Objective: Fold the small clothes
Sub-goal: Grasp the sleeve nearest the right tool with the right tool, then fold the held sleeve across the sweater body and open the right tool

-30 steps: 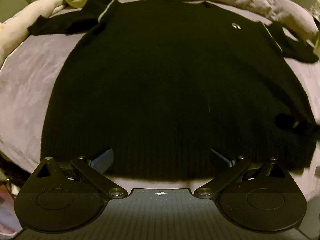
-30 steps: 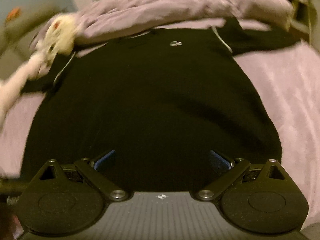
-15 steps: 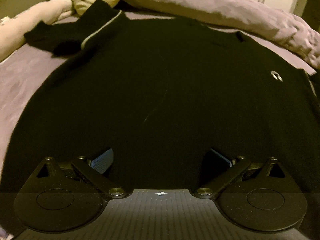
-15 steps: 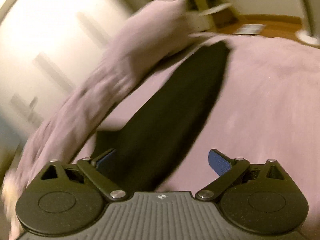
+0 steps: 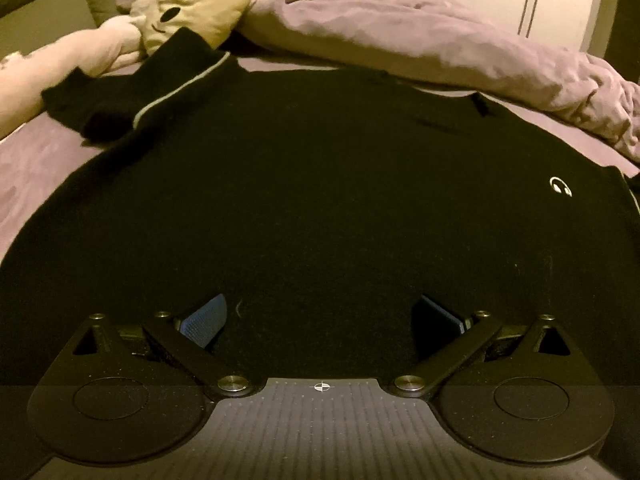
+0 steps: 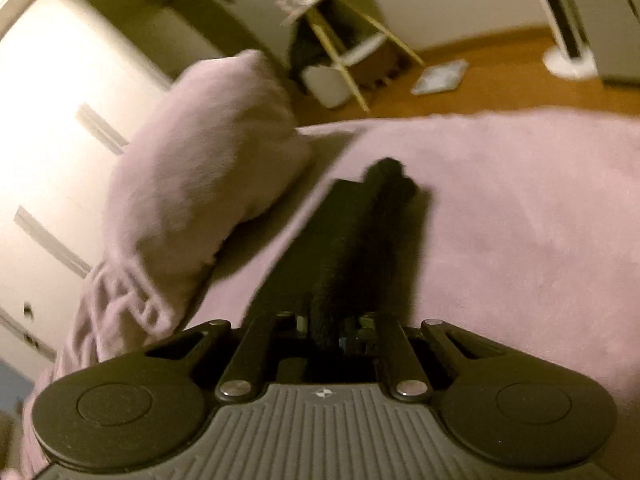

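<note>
The bed (image 5: 36, 160), under a lilac sheet, fills both views and carries everything else. On it a black sweater (image 5: 320, 200) lies spread flat, front up, filling the middle of the left wrist view from nine to three o'clock, with a small white emblem (image 5: 561, 188) on the chest at three o'clock. A rumpled lilac duvet (image 5: 420, 36) is heaped along the sweater's far edge, from twelve to two o'clock, just beside the neckline. A cream plush toy (image 5: 192, 4) with a stitched face sits at eleven o'clock, touching the bent left sleeve (image 5: 132, 92), which carries a pale stripe.

In the right wrist view a lilac pillow (image 6: 208, 168) stands at ten o'clock, near the other sleeve (image 6: 360, 248), which runs as a dark band from the centre up toward twelve o'clock across the sheet. Beyond the bed's edge, at twelve to one o'clock, are a wooden floor (image 6: 500, 60), a small wooden-legged stand (image 6: 352, 48) and a flat pale item (image 6: 440, 76) lying on the floor; what the stand holds is too blurred to tell.

The left gripper (image 5: 320, 312) hangs over the sweater's lower body, its blue pads (image 5: 204, 320) wide apart and gripping nothing. The right gripper (image 6: 332, 324) has its jaws drawn together, clamped on the sleeve.
</note>
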`<action>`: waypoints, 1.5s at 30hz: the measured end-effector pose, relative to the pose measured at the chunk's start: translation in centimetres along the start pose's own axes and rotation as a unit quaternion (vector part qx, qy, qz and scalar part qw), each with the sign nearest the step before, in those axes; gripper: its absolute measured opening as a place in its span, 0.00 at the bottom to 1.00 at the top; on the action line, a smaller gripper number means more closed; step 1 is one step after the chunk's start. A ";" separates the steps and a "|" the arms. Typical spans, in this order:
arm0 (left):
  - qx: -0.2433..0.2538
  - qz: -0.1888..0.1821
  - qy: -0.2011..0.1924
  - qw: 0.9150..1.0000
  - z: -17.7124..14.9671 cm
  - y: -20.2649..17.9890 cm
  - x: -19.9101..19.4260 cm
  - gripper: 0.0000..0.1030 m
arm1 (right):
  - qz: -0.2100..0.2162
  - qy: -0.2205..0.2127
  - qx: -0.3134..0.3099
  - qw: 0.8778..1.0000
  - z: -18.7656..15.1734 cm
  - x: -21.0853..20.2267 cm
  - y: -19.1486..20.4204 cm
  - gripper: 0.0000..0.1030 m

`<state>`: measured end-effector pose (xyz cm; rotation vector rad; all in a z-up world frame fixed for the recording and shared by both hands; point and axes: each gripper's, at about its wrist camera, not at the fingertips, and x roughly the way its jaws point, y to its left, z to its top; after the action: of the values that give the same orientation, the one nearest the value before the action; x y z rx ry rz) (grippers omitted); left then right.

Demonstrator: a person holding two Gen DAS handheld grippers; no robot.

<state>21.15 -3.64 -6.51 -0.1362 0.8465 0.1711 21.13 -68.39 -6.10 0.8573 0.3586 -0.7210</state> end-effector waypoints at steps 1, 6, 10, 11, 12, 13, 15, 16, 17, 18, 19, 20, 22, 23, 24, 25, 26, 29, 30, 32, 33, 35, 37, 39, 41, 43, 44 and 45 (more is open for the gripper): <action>0.000 -0.003 0.001 1.000 0.0 0.1 0.0 1.00 | 0.008 -0.007 -0.016 1.000 -0.1 -1.0 0.9 0.09; 0.000 -0.010 -0.001 1.000 0.0 0.2 0.0 1.00 | 0.079 -0.017 -0.080 0.994 -1.5 -6.3 5.9 0.09; -0.011 -0.030 0.023 0.999 0.5 1.2 -1.3 1.00 | 0.144 0.004 -0.106 0.984 -4.6 -10.4 10.6 0.09; -0.018 -0.036 0.029 0.999 0.4 1.7 -1.9 1.00 | 0.160 0.013 -0.117 0.980 -5.8 -11.5 12.2 0.09; -0.025 -0.042 0.034 0.998 0.3 2.3 -2.5 1.00 | 0.168 0.021 -0.131 0.977 -6.9 -12.2 13.5 0.09; -0.031 -0.048 0.038 0.998 0.2 2.9 -3.1 1.00 | 0.174 0.028 -0.148 0.973 -8.1 -12.7 14.8 0.09; -0.037 -0.052 0.041 0.997 0.0 4.2 -4.0 1.00 | 0.187 0.050 -0.188 0.963 -11.7 -13.4 18.1 0.09; -0.038 -0.053 0.038 0.997 -0.2 4.9 -4.3 1.00 | 0.192 0.059 -0.202 0.959 -13.1 -13.4 19.3 0.09; -0.035 -0.052 0.035 0.997 -0.3 5.4 -4.7 1.00 | 0.197 0.068 -0.221 0.953 -15.2 -13.5 20.9 0.09; -0.031 -0.050 0.031 0.998 -0.5 6.0 -4.9 1.00 | 0.200 0.075 -0.236 0.948 -16.9 -13.7 22.0 0.09; -0.027 -0.046 0.028 0.998 -0.6 6.6 -5.1 1.00 | 0.205 0.085 -0.251 0.942 -18.9 -13.7 23.3 0.09; -0.023 -0.041 0.026 0.999 -0.7 7.1 -5.3 1.00 | 0.208 0.091 -0.259 0.939 -20.3 -13.8 24.3 0.09; -0.018 -0.038 0.024 0.999 -1.0 8.2 -5.7 1.00 | 0.217 0.105 -0.276 0.930 -23.4 -14.4 26.2 0.09; -0.018 -0.039 0.023 0.999 -1.1 8.8 -5.8 1.00 | 0.219 0.110 -0.288 0.926 -25.2 -14.9 27.0 0.09; -0.020 -0.041 0.022 0.999 -1.1 9.4 -5.8 1.00 | 0.220 0.112 -0.295 0.923 -26.5 -15.0 27.8 0.09; -0.024 -0.044 0.020 0.999 -1.1 9.9 -5.8 1.00 | 0.222 0.112 -0.299 0.921 -27.7 -15.6 28.1 0.09; -0.030 -0.045 0.018 0.998 -1.0 10.4 -5.8 1.00 | 0.224 0.114 -0.300 0.920 -29.2 -15.9 28.7 0.09; -0.045 -0.050 0.016 0.998 -0.8 11.4 -5.5 1.00 | 0.223 0.117 -0.314 0.915 -32.7 -16.0 29.7 0.09; -0.045 -0.052 0.016 0.998 -0.7 11.6 -5.4 1.00 | 0.221 0.115 -0.321 0.914 -33.9 -16.2 30.1 0.09; -0.044 -0.051 0.015 0.998 -0.5 11.7 -5.3 1.00 | 0.216 0.106 -0.335 0.911 -36.2 -16.9 30.6 0.11; -0.044 -0.050 0.015 0.998 -0.4 11.7 -5.2 1.00 | 0.221 0.105 -0.339 0.909 -37.1 -17.0 30.8 0.16; -0.045 -0.050 0.011 0.998 -0.3 11.6 -5.2 1.00 | 0.238 0.136 -0.345 0.898 -38.5 -16.6 31.2 0.39; -0.048 -0.048 0.012 0.998 -0.1 11.6 -5.0 1.00 | 0.252 0.168 -0.346 0.888 -38.9 -16.6 31.0 0.51; -0.052 -0.051 0.007 0.997 0.1 11.6 -4.9 1.00 | 0.269 0.188 -0.347 0.878 -38.3 -17.3 30.0 0.51; -0.052 -0.054 -0.002 0.997 0.6 11.4 -4.7 1.00 | 0.277 0.193 -0.329 0.882 -37.0 -18.0 28.1 0.51; -0.045 -0.064 -0.009 0.997 1.5 10.7 -4.3 1.00 | 0.259 0.184 -0.308 0.897 -35.3 -18.6 25.7 0.51; -0.040 -0.072 -0.014 0.997 2.1 10.2 -4.0 1.00 | 0.241 0.183 -0.293 0.907 -34.2 -18.7 23.8 0.51; -0.036 -0.081 -0.018 0.996 2.8 9.5 -3.7 1.00 | 0.226 0.179 -0.281 0.915 -33.5 -18.8 22.4 0.50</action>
<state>18.84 5.85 -2.43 -0.2670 0.7911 0.0514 23.30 -24.06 -3.77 0.4829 0.6329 -0.0065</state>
